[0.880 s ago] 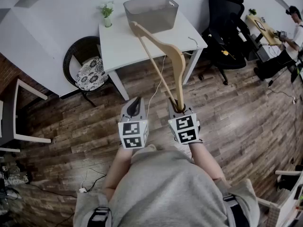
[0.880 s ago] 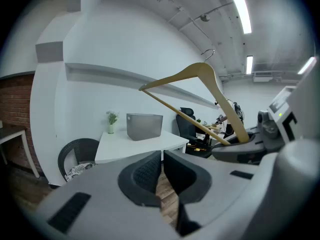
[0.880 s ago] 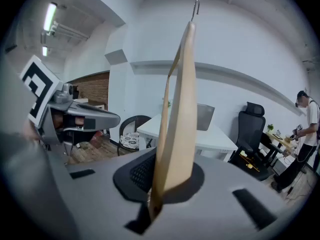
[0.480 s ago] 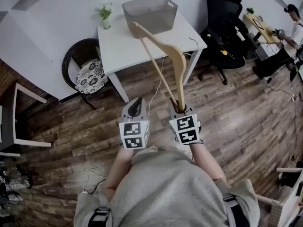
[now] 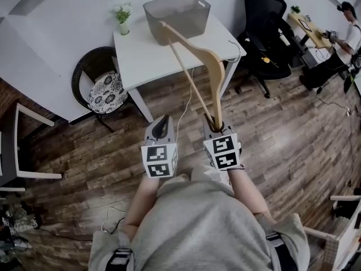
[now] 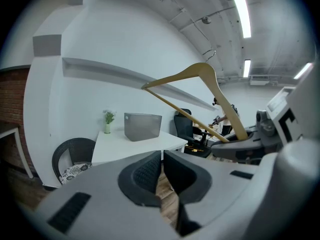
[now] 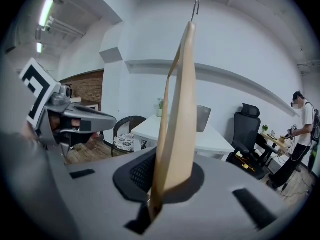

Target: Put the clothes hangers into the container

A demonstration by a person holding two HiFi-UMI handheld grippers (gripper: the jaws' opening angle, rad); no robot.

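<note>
Grippers held side by side just ahead of the person's grey-clad torso, over a wooden floor [image 5: 271, 134]. The left gripper [image 5: 162, 123] carries nothing; its jaws stand drawn together with only a thin slit between the pads. The right gripper [image 5: 214, 124] is clamped on one arm-end of a wooden clothes hanger [image 5: 216, 78], the wood wedged between its pads.

From that grasp the hanger rises and leans forward, its shoulder bend uppermost. Its crossbar and free arm reach toward a white table [image 5: 141, 52]. The right gripper view shows a metal hook [image 7: 196, 6] at its top.

On the table stands the container [image 5: 175, 14], a grey translucent bin with an open top, next to a small potted plant [image 5: 123, 18]. No hanger can be made out inside the bin. In the head view the hanger's free tip overlaps the bin's front wall, but the hanger looks to be in the air short of the bin, well above the tabletop.

Step in hand, as judged: carrying the hanger toward the bin. The next move calls for advancing the right gripper over the rim, tilting the hanger so its long span clears the opening, then letting go.

Beyond the table are a wicker chair [image 5: 93, 75] at left, and a black office chair [image 5: 265, 33] and a second person [image 5: 345, 33] at right.
</note>
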